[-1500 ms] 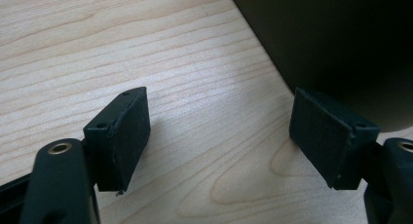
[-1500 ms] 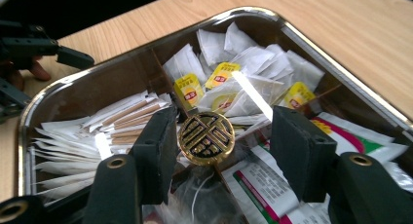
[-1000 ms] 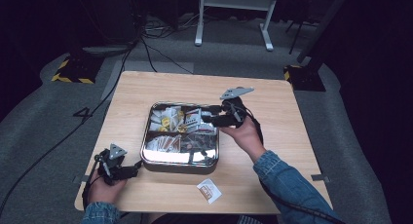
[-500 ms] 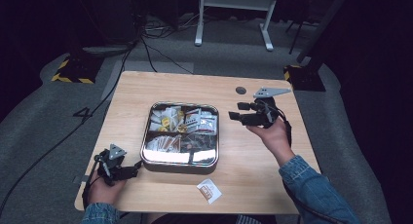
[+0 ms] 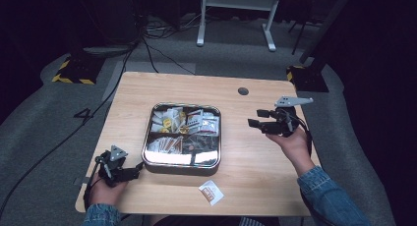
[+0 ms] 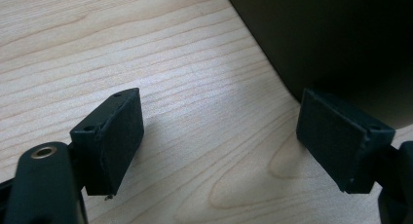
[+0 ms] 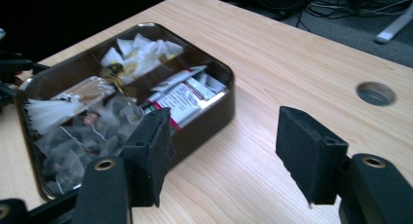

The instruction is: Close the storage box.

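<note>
Table (image 5: 255, 157): light wood, round hole (image 5: 243, 91) near far edge.

Tin (image 5: 182, 134): square, metal, rounded corners, lid off, at middle of table. Divided into compartments; white wrappers (image 5: 166, 119) and gold-coloured pieces at far left, red-and-white sachets (image 5: 196, 120) at far right, clear and brownish packets along near side. Same contents visible in right gripper view, tin (image 7: 204, 121) at left of frame, sachets (image 7: 182, 100) nearest the jaws.

Single packet (image 5: 211, 192): white with reddish print, flat on table, just in front of tin's near edge, apart from it and from both grippers.

Left gripper (image 5: 138, 168): held low at near left corner of table, tips pointing toward tin's near left corner, just beside it. In left gripper view (image 6: 219, 141), jaws wide apart, nothing between them but bare wood; tin's dark wall (image 6: 336, 44) close ahead, right jaw near it, contact not determinable.

Right gripper (image 5: 254, 119): held above table to right of tin, well apart from it, pointing left toward it. In right gripper view (image 7: 224, 156), jaws apart and just lately opening wider, nothing between them; bare table beneath.

Denim sleeves (image 5: 330, 196) at both forearms.
</note>
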### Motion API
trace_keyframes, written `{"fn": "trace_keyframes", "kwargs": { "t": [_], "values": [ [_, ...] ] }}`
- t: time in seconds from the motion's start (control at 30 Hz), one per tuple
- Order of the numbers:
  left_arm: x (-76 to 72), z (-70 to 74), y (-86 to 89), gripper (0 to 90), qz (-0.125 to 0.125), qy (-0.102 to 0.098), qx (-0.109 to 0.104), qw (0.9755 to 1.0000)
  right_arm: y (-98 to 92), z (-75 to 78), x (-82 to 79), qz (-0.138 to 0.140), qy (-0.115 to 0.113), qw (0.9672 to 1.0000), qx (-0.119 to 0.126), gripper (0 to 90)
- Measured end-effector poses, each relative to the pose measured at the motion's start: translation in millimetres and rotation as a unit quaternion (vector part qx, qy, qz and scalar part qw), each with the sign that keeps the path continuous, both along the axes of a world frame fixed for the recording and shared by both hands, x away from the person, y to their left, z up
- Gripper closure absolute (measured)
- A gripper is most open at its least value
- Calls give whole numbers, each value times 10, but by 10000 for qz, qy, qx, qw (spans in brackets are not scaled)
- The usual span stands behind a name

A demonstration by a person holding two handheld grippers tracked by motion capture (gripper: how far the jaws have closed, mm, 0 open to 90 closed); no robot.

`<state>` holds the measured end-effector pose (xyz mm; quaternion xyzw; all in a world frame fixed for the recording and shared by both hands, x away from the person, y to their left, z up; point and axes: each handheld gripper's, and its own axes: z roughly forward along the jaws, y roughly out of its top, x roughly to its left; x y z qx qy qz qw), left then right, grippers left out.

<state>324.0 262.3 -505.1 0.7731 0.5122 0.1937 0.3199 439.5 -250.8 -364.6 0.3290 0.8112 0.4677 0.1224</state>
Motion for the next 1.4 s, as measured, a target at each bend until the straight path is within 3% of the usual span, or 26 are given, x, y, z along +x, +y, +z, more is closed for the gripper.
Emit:
{"fn": "trace_keyframes", "kwargs": {
  "t": [0.33,0.43,0.53,0.6,0.67,0.7,1.07,1.4],
  "values": [
    [3,0,4,178,-21,2,-1,10000,-399,-187,-112,-343,-40,9994,-78,365],
    [6,0,7,178,-39,3,-4,10000,-555,-298,-167,-373,-283,9988,-163,359],
    [6,0,7,178,-41,3,-3,10000,-665,-385,-194,-395,-410,9983,-95,361],
    [7,0,7,178,-41,3,-4,10000,-763,-487,-193,-494,-344,9982,18,365],
    [7,0,7,178,-40,3,-3,10000,-819,-568,-166,-594,-34,9982,15,368],
    [7,0,7,178,-41,3,-3,10000,-884,-654,-176,-715,-35,9974,-45,367],
    [13,0,8,177,-44,-6,1,10000,-1032,-1007,-175,-1064,272,9934,-321,366],
    [17,0,3,176,-35,6,-9,10000,-1107,-1289,-277,-1063,393,9912,-688,359]
  ]
}}
